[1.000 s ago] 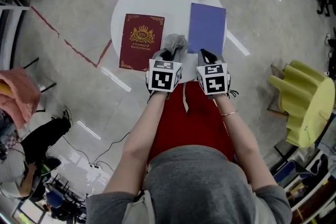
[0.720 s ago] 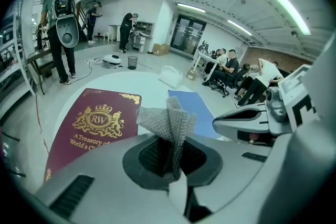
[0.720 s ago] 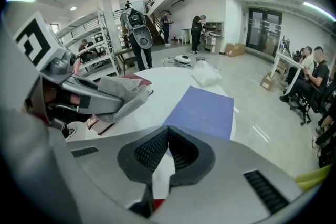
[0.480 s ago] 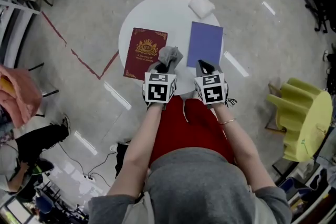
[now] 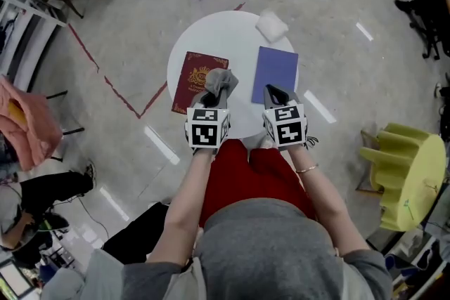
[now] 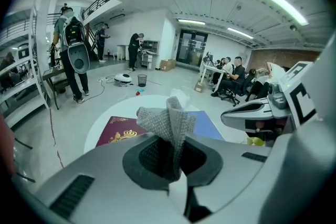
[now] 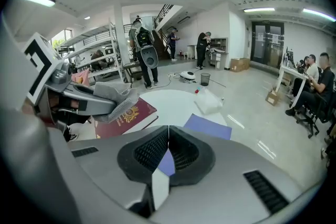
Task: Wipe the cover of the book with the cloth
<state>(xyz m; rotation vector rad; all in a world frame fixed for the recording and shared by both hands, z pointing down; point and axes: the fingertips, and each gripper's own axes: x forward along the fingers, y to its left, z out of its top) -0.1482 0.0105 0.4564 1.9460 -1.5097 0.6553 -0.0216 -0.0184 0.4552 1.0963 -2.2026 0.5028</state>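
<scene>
Left gripper is clamped down on a grey mesh cloth. In the left gripper view the cloth is bunched up, with its lower part pinched between the jaws and the rest sticking up out of them.

The thing to be wiped, the maroon book with a gold crest, lies flat and closed on the round white table. From the head view, the cloth sits over the book's right edge, near its far corner. Honestly can't tell if it's actually touching the cover or just held above it. In the right gripper view it looks lifted a bit over the book.

Right gripper has its jaws pressed together with nothing in them. It's off to the book's right, apart from it, over the near end of a purple notebook.

That notebook lies flat, right of the maroon book, with a strip of bare table between the two. A small white folded packet sits beyond the notebook, further from the book, near the table's far rim.
</scene>
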